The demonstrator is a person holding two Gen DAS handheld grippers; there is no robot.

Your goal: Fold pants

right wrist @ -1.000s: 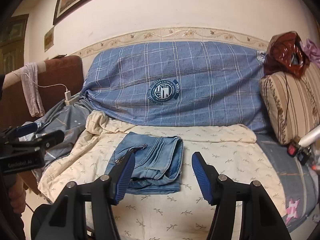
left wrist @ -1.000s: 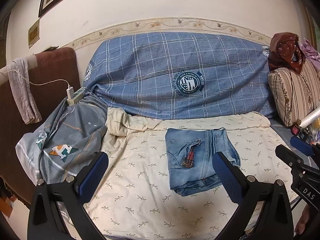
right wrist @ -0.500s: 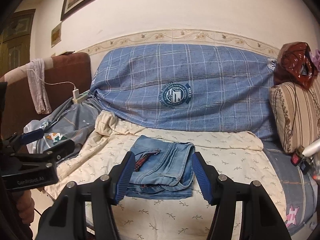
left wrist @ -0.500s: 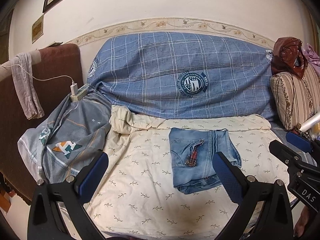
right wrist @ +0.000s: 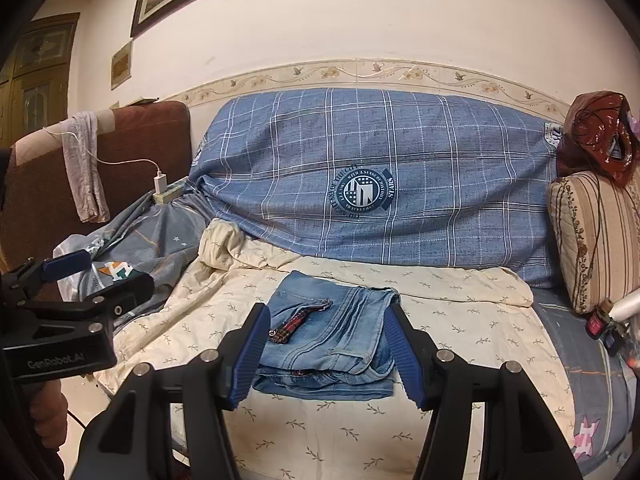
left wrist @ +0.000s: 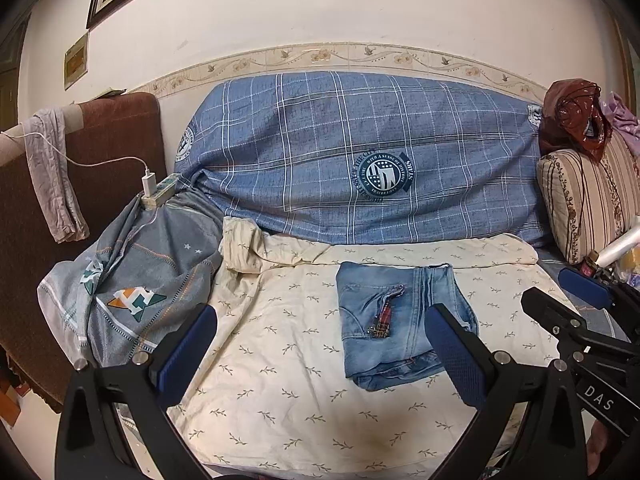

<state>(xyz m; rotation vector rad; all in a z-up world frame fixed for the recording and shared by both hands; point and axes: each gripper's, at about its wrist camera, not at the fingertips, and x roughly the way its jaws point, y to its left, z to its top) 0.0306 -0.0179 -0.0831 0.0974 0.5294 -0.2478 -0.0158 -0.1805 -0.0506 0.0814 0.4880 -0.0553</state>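
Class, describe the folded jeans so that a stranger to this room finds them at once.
Start at the big blue checked cover against the wall. Below it spreads a cream leaf-print sheet. On that sheet lie the folded jeans, the only denim there, a red tartan strip at the pocket.

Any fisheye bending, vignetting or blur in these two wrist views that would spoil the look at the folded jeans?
Left wrist view: black corner vignette, wall border bowed into an arc, warm dim light, folded jeans sharp. Right wrist view: same vignette and bowing, jeans sharp between the open fingers of the right gripper; no motion blur or glare in either.
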